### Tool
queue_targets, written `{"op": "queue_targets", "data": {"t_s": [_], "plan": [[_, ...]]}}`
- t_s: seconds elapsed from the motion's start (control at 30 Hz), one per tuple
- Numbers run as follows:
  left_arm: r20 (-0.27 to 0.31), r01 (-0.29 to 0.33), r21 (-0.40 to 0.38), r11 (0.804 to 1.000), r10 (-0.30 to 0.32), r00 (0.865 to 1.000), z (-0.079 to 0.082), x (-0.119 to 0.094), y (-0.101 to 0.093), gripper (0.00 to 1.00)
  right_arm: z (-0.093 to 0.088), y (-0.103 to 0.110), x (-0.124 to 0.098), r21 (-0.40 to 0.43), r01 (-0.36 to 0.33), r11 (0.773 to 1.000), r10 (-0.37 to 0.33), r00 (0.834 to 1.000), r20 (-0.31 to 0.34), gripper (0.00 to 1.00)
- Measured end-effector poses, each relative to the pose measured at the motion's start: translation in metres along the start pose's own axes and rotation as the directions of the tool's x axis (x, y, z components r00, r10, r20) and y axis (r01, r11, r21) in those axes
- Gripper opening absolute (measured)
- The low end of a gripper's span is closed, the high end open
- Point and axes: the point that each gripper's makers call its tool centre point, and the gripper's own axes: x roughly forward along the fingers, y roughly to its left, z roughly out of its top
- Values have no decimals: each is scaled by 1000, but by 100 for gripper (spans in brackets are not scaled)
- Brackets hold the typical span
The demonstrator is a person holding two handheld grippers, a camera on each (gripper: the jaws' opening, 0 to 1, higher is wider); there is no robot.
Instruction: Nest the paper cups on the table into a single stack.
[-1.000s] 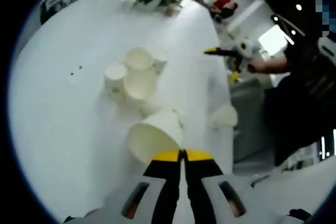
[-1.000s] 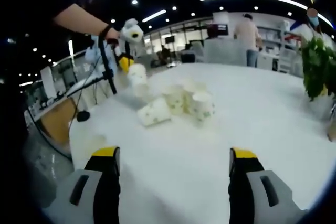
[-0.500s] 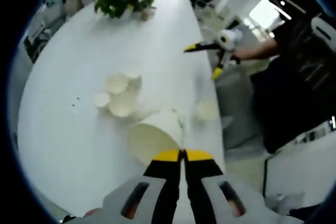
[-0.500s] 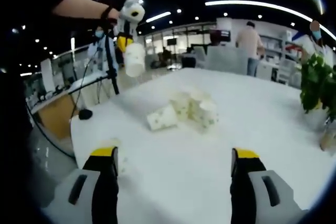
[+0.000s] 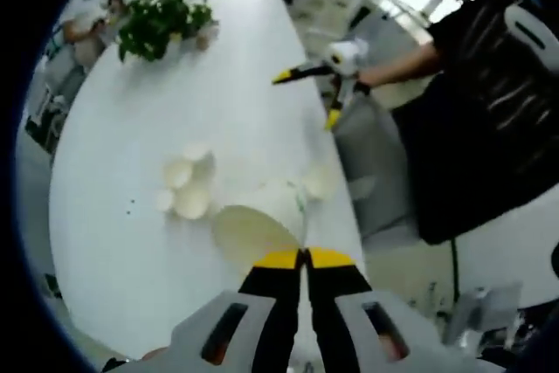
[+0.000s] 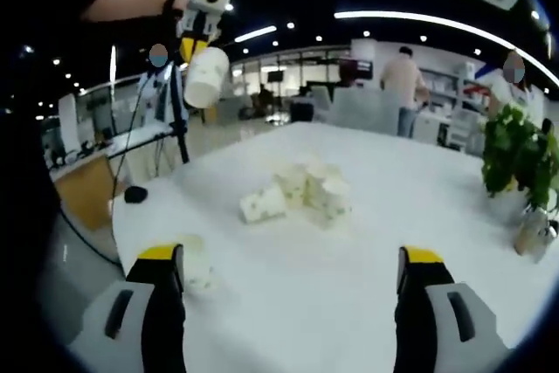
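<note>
Paper cup [image 6: 206, 77] now higher above table [image 6: 419, 198]

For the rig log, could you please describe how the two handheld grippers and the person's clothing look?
Both the left gripper and right gripper have black jaws with yellow tips on light grey bodies. The person wears a dark short-sleeved top and a dark wristband.

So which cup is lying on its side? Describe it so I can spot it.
On the white table, find the cluster of paper cups near the middle. The tipped cup lies at the cluster's left end in the right gripper view; its neighbours stand upright.
</note>
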Motion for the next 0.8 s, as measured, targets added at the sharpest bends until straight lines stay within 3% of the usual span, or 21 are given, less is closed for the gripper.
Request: {"op": "queue_targets", "data": {"t_s": [0.33, 0.43, 0.5, 0.57, 0.63, 0.67, 0.73, 0.8], "plan": [[-70, -15, 113, 993, 23, 997, 15, 2, -15, 0, -1, 3, -13, -8, 26, 1000, -25, 1000, 13, 100], [-111, -17, 233, 972, 44, 993, 20, 6, -21, 0, -3, 4, -16, -4, 35, 999, -35, 999, 15, 100], [-115, -23, 229, 973, 51, 992, 22, 8, -23, 0, -4, 5, -18, 0, 37, 999, -37, 999, 19, 100], [-130, -30, 308, 951, 74, 989, 25, 11, -23, 0, -6, 7, -19, 6, 36, 999, -36, 999, 15, 100], [-158, -29, 425, 905, 106, 982, 26, 14, -24, 0, -8, 8, -19, 6, 36, 999, -36, 999, 12, 100], [-172, -39, 457, 889, 131, 976, 25, 15, -23, 0, -8, 9, -19, 8, 35, 999, -35, 999, 13, 100], [-204, -44, 481, 875, 161, 966, 21, 17, -20, 0, -8, 9, -19, 10, 35, 999, -35, 999, 13, 100], [-219, -45, 532, 845, 189, 957, 19, 23, -19, 0, -10, 10, -19, 16, 35, 999, -35, 999, 12, 100]]}}
